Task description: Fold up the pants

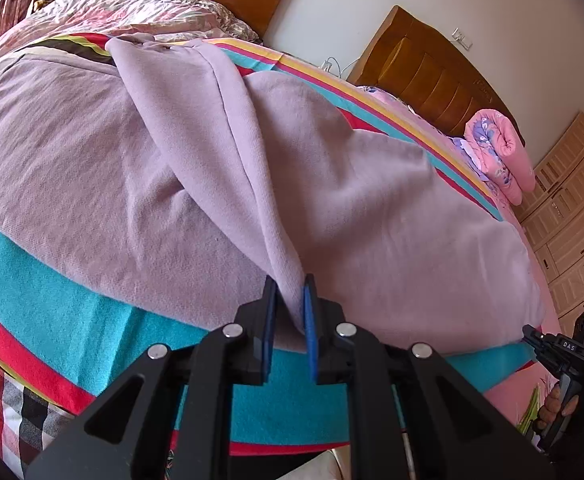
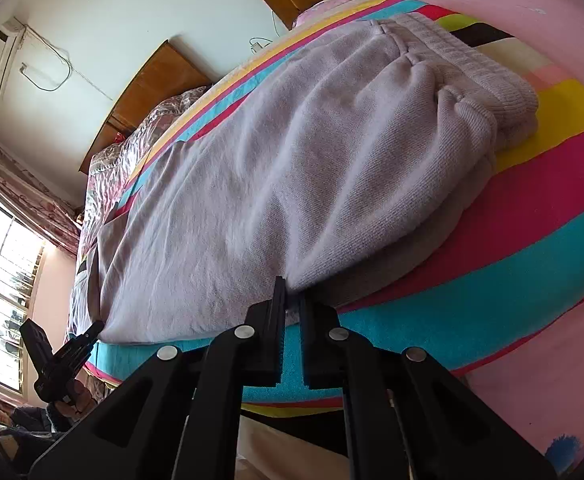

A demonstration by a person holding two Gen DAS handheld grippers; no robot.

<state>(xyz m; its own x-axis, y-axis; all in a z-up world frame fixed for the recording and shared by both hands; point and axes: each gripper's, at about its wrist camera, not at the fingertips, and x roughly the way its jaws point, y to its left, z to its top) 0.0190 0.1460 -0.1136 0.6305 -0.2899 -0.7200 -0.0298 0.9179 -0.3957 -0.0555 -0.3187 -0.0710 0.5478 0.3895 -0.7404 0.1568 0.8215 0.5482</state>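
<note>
Pants (image 2: 292,168) lie lengthwise along near bed edge (image 2: 371,324) — waistband (image 2: 487,80) rightward

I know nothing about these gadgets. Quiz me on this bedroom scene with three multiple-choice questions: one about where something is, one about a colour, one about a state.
1. Where do the pants lie?
A. on the floor
B. on the striped blanket on the bed
C. over a chair

2. What colour are the pants?
A. pale lilac-grey
B. dark blue
C. bright green

3. What is the left tool doing?
A. hanging open above the bed
B. gripping a pillow
C. pinching a raised fold of the pants

Answers:
1. B: striped cloth shows all around the pants in both views.
2. A: the fabric looks pale lilac-grey in both views.
3. C: in the left view the fabric rises in a ridge and runs down between the blue pads.
</note>
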